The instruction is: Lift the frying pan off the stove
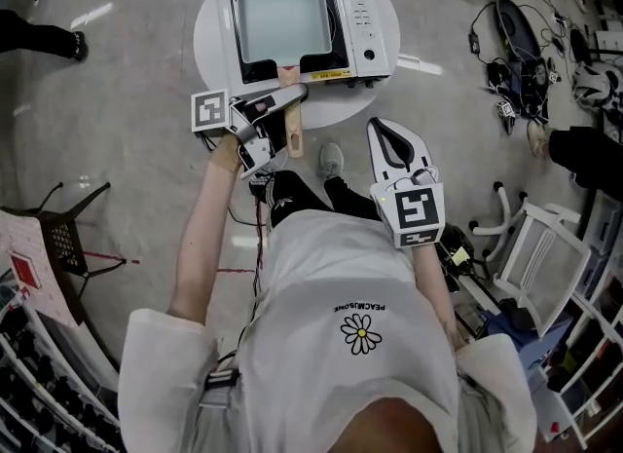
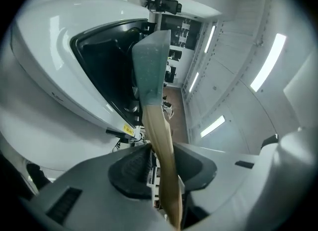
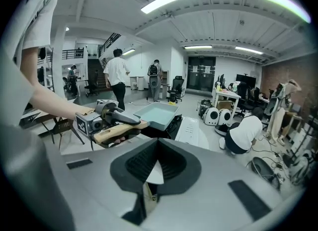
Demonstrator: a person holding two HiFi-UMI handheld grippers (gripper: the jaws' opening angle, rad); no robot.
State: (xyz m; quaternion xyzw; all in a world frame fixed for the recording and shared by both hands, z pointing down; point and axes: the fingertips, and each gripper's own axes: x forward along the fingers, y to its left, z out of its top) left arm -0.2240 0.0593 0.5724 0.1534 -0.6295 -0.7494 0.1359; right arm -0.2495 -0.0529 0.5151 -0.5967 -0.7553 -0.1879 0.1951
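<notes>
One-handed grip: left gripper point(image 1: 292, 105) clamps wooden handle point(image 1: 294, 141) of square frying pan point(image 1: 282, 13), seated on portable stove point(image 1: 365, 22); right gripper point(image 1: 384, 134) closed, empty. Risk: unsupported pan droops or twists in the pads when raised.

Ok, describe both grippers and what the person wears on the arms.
Both the left gripper and the right gripper have pale grey-white shells with black ribbed pads inside the jaws. Each carries a white cube with black square markers. The person wears a white short-sleeved T-shirt with a daisy print.
</notes>
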